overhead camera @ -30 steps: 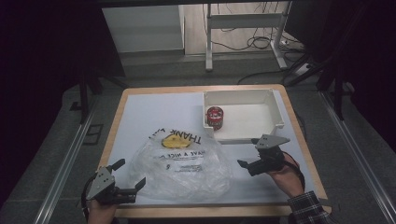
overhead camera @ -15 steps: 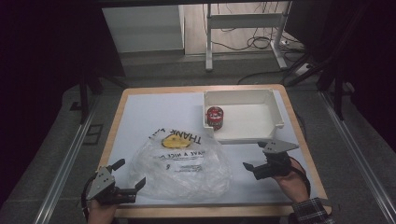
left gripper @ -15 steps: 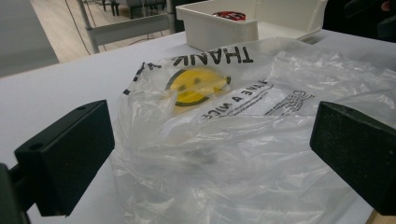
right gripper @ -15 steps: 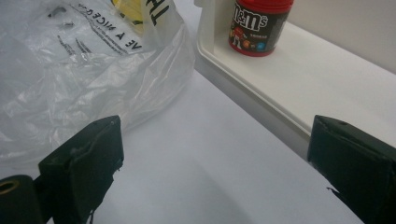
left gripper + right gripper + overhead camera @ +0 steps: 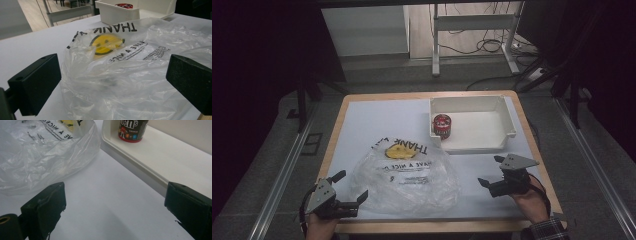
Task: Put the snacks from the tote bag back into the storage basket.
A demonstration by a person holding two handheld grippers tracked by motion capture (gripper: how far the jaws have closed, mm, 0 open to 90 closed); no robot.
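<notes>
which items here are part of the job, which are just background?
In the job: plastic bag, red can, white tray, left gripper, right gripper, both with jaws open.
Lying about: metal stand, floor cables.

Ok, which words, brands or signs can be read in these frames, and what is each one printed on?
"THANK": black capitals on the plastic bag, above a yellow smiley face; the word runs on under a fold.
"HAVE A NICE": next line on the same bag, first letter half hidden, cut off by a crease.
Small print lower on the bag: too fine to read.
"m&m's": on the red can in the white tray; its smaller text is blurred.
</notes>
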